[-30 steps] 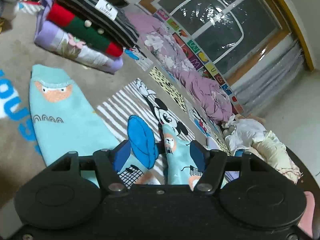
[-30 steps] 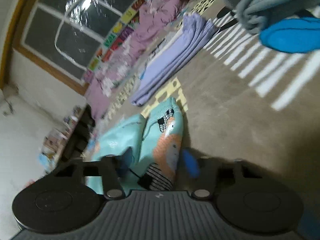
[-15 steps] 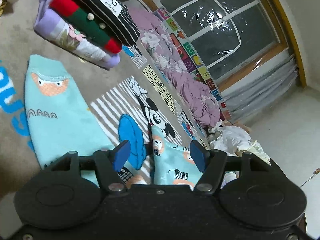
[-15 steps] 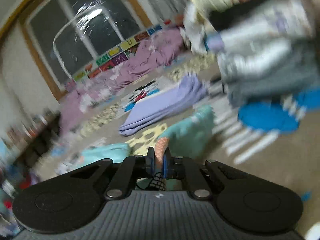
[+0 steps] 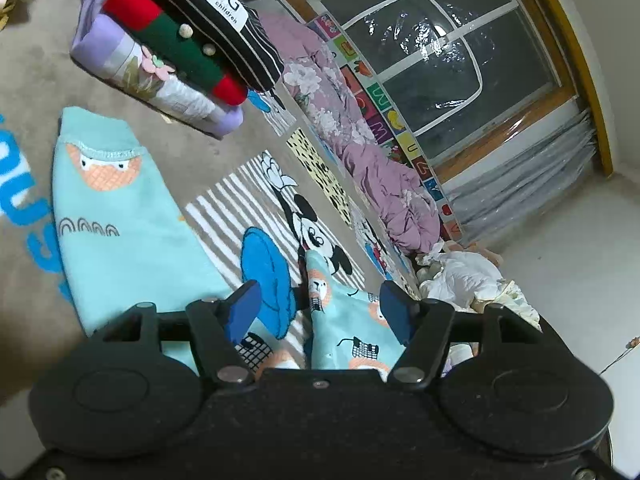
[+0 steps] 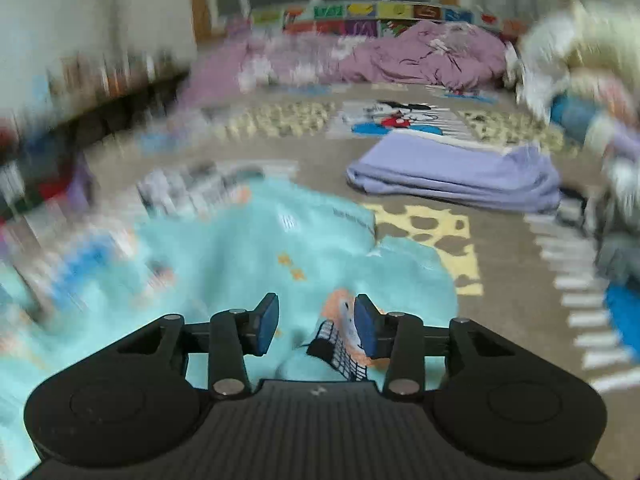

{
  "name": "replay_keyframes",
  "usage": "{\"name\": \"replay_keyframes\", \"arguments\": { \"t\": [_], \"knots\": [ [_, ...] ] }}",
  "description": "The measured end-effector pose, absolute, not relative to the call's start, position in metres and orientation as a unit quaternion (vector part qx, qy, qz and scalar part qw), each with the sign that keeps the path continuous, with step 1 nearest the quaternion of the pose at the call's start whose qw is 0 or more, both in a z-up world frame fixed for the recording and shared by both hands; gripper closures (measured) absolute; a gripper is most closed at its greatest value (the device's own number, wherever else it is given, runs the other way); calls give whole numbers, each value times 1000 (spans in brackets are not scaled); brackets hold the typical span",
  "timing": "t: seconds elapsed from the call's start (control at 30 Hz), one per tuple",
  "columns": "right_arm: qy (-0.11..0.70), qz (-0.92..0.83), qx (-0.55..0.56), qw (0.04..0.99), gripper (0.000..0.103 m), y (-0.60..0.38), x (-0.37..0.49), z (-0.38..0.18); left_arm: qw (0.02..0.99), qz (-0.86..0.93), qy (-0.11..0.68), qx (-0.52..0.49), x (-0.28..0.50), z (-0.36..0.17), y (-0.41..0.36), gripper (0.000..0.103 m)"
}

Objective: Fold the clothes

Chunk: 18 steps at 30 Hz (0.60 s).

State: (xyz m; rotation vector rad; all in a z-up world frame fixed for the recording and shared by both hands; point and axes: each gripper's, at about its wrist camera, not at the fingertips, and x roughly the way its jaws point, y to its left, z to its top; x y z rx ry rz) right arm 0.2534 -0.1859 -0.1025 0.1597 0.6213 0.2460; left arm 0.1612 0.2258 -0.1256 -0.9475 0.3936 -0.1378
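Note:
A turquoise garment (image 5: pixel 112 220) with cartoon prints lies spread on the carpet, one long leg at left and another part (image 5: pixel 352 320) bunched under my left gripper (image 5: pixel 320 312). That gripper is open, with its blue pads (image 5: pixel 244 308) well apart above the cloth. In the blurred right wrist view the same turquoise garment (image 6: pixel 260 248) lies below my right gripper (image 6: pixel 316 324), which is open. A raised fold with an orange print (image 6: pixel 340 312) sits between its fingers, close to the right pad (image 6: pixel 366 326).
A stack of folded clothes (image 5: pixel 180 44) stands at the upper left. A purple duvet (image 5: pixel 360 152) runs along the window wall. A folded lavender cloth (image 6: pixel 452 172) lies ahead on the right, with piled laundry (image 6: pixel 580 80) beyond. The carpet (image 6: pixel 500 248) carries a cartoon mouse print.
My right gripper, shut on the garment half a second ago, now stands open, and its view has swung round to face the wall. The left gripper stays open and has shifted only slightly.

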Motion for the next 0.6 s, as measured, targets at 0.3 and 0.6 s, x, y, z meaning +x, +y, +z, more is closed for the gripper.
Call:
{"name": "replay_keyframes", "arguments": {
  "t": [0.3, 0.6],
  "knots": [
    [293, 74, 232, 924, 53, -275, 272, -120, 870, -73, 193, -449, 165, -128, 222, 38],
    [321, 96, 289, 897, 65, -287, 316, -162, 873, -74, 213, -433, 175, -137, 218, 38]
  ]
}}
